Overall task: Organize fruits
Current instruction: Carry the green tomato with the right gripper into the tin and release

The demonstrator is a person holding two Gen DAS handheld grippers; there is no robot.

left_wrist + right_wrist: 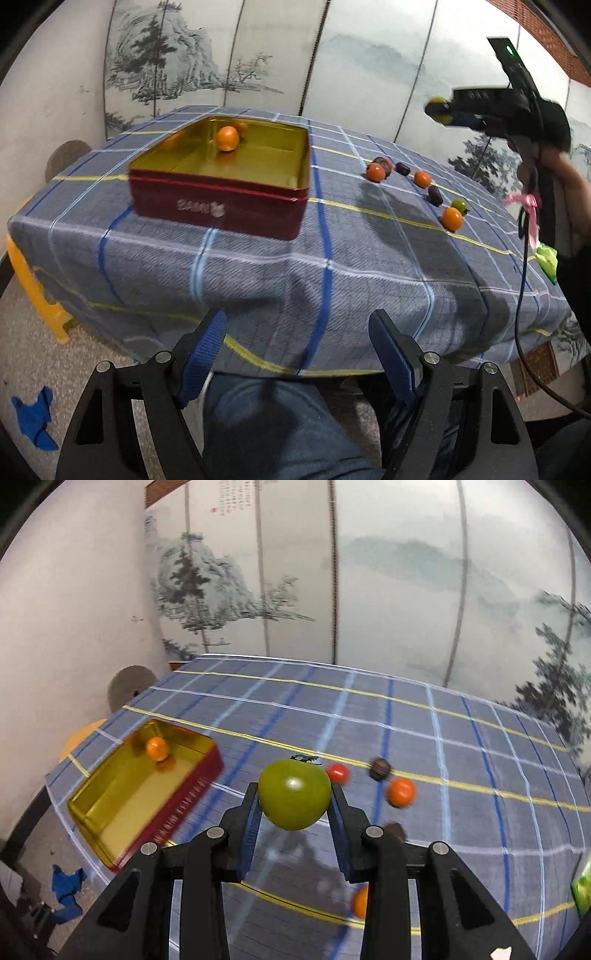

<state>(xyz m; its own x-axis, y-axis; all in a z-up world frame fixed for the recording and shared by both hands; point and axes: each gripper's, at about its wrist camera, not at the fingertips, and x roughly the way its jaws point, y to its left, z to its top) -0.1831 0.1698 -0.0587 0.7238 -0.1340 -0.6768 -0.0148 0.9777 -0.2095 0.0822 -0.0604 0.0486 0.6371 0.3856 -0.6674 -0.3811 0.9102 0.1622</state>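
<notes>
My right gripper (294,797) is shut on a green tomato (294,799), held in the air above the checked tablecloth; from the left wrist it shows high at the right with the green tomato (439,100) at its tip. A red tin (221,201) with a gold inside stands on the left of the table with an orange fruit (226,138) in it; the right wrist sees that tin (173,808) and fruit (157,748) too. My left gripper (297,338) hangs open and empty at the near table edge. Several orange, red, green and dark fruits (421,184) lie loose at the right.
The blue checked cloth (295,258) drapes over the table's near edge above a person's blue-trousered leg (273,424). A yellow stool (33,288) stands at the left. A green packet (546,260) lies at the right edge. A painted folding screen (258,55) stands behind the table.
</notes>
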